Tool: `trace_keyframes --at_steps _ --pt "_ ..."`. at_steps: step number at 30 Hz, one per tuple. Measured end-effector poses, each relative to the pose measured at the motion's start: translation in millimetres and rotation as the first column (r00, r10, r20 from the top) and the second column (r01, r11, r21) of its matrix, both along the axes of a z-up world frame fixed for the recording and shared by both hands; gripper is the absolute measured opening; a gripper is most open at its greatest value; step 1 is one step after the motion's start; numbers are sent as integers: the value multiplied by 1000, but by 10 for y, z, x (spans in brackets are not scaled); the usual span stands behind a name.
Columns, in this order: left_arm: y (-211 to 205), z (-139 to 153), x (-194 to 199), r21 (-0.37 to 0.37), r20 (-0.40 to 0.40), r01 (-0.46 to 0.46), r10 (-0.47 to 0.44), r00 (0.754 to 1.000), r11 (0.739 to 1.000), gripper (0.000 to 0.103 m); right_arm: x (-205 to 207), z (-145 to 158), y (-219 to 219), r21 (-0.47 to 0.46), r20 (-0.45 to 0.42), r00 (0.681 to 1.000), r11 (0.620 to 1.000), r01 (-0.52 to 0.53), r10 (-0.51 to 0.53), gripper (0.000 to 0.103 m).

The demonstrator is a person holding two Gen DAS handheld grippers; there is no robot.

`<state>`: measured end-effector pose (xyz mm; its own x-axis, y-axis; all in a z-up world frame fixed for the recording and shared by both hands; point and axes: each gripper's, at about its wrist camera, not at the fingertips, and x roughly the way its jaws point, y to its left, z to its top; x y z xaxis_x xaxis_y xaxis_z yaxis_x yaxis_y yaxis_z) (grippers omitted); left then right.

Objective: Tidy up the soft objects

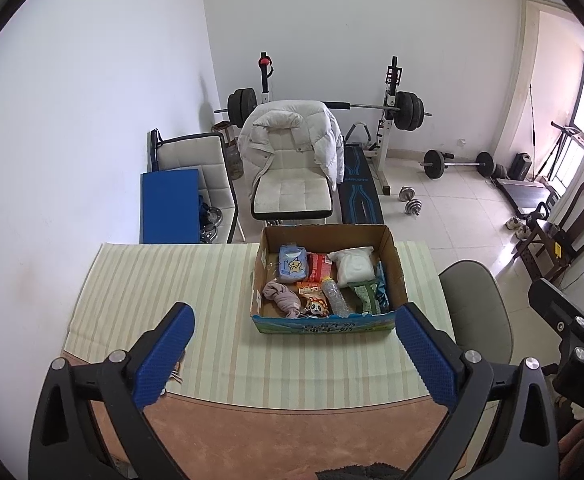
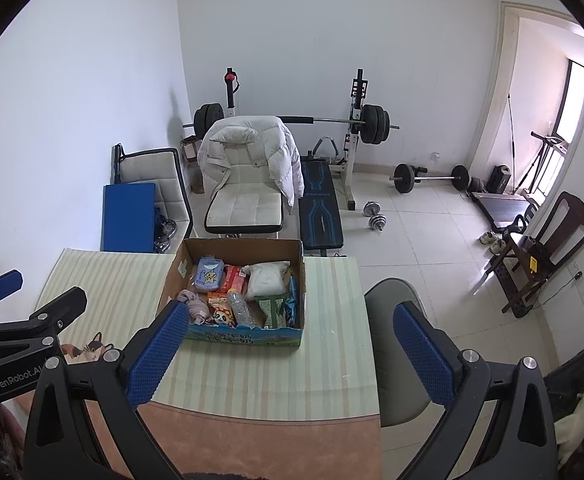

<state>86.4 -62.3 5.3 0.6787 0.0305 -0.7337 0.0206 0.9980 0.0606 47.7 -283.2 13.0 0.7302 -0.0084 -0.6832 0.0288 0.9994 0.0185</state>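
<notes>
An open cardboard box (image 1: 396, 276) stands on the striped tablecloth (image 1: 151, 288); it also shows in the right wrist view (image 2: 171, 276). Inside lie a pink cloth (image 1: 281, 298), a blue tissue pack (image 1: 292, 264), a white soft bag (image 1: 354, 266), a crushed plastic bottle (image 1: 336, 296), a small plush figure (image 1: 316, 307) and snack packets. My left gripper (image 1: 296, 352) is open and empty, held above the table in front of the box. My right gripper (image 2: 287, 354) is open and empty, to the box's front right. Each gripper shows at the other view's edge.
A grey chair (image 1: 476, 304) stands right of the table. Behind the table are a white chair with a puffy jacket (image 1: 292, 148), a second white chair (image 1: 195, 168), a blue mat (image 1: 169, 206), a weight bench with barbell (image 1: 360, 184) and dumbbells (image 1: 410, 198). A wooden chair (image 1: 564, 232) is far right.
</notes>
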Motion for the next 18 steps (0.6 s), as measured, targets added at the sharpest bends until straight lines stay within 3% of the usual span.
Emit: trace_keyframes --at_steps 18 --pt "-14 -11 -16 -5 -1 2 -2 1000 1000 103 9 -96 45 8 -8 1000 1000 3 -3 103"
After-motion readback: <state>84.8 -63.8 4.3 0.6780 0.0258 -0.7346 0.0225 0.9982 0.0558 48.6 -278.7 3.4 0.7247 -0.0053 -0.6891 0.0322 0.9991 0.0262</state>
